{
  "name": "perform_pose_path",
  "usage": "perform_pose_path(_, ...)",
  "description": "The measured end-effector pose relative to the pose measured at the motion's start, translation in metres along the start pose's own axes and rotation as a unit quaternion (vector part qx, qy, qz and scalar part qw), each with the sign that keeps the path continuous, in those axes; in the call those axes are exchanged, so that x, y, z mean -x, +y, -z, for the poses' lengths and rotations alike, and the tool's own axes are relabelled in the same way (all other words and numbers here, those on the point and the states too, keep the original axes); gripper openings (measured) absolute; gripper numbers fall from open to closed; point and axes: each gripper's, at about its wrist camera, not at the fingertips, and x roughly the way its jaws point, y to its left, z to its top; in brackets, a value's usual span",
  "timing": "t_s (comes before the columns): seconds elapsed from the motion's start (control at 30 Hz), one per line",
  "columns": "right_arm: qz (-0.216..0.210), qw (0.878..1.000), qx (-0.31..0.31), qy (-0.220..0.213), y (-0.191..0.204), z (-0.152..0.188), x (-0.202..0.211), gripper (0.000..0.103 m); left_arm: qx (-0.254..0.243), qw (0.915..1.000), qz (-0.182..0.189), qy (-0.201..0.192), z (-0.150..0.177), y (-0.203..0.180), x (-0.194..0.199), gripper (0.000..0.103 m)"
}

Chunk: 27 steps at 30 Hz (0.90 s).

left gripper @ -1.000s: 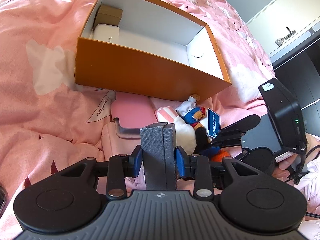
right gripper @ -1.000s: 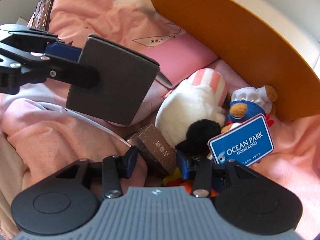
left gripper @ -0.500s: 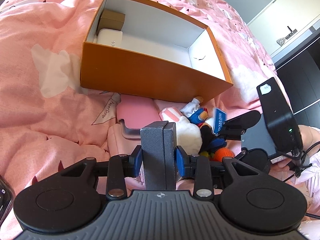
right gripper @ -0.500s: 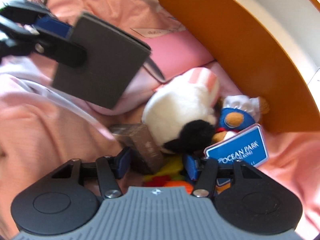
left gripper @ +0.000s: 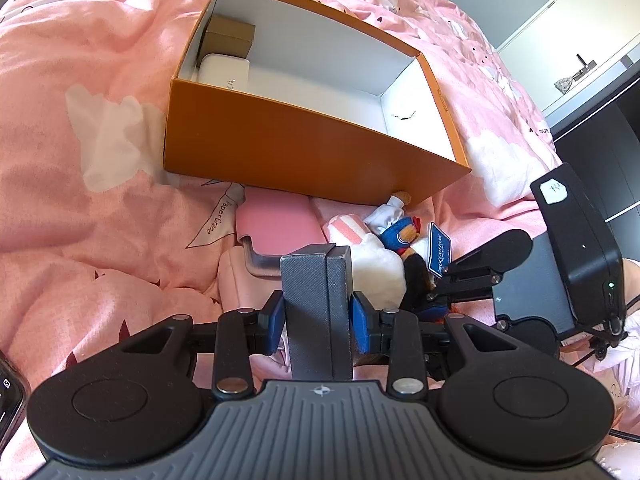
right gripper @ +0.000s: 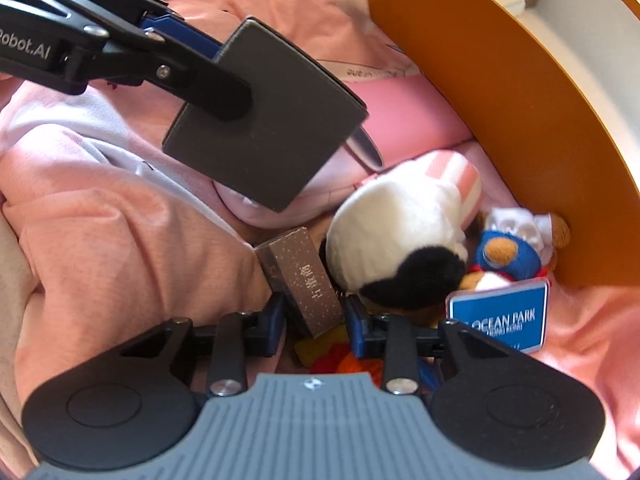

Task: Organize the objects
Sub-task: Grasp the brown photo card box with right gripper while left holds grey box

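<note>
On my left, my left gripper (left gripper: 318,314) pinches the grey box (left gripper: 316,304) upright between its pads, held above the pink bedspread (left gripper: 80,200) near its front edge. Ahead of it the orange box (left gripper: 304,152) sits open on the bed, with a white box (left gripper: 224,70) and a brown carton (left gripper: 232,34) tucked into its far left corner; the rest of its floor looks bare, so there is plenty of room to set things down toward the right end.

Between the orange box's near wall and me lies the clutter: a pink case (right gripper: 408,114), a white plush (right gripper: 396,236), a blue plush (right gripper: 506,252) with its Ocean Park tag (right gripper: 500,314).

On my right, my right gripper (right gripper: 314,316) is closing around the speckled brown box (right gripper: 304,280), which lies between the jaws on the bedding, just beside the white plush. I cannot tell whether the pads already press on it.

The box sits skewed across the jaws, so I judge it could twist or slip out as they close, and the soft bedding may let it sink away. The right pad is close to the plush and may snag its fur. Lifting, I must clear the grey box hanging above and the orange wall's near rim.
</note>
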Motion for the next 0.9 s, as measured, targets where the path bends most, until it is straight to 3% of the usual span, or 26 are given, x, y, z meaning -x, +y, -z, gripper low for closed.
perform_pose_path(0.13, -0.018, 1.0, -0.015, 0.006, -0.014, -0.006, -0.012, 0.043, 0.004, 1.0, 0.001, 0.002, 0.001, 0.001, -0.001, 0.04)
perform_pose_path(0.33, -0.025, 0.999, -0.03, -0.002, -0.024, -0.003, -0.015, 0.045, 0.005, 1.0, 0.003, 0.002, 0.001, 0.002, -0.001, 0.04)
perform_pose_path(0.63, 0.005, 0.998, -0.023, -0.052, -0.013, -0.004, 0.019, 0.028, 0.003, 1.0, -0.003, -0.006, 0.002, 0.0, 0.001, 0.04)
perform_pose_path(0.9, 0.046, 0.994, -0.001, -0.097, 0.013, 0.004, 0.054, 0.024, 0.015, 0.9992, -0.012, -0.035, -0.003, 0.006, 0.014, 0.039)
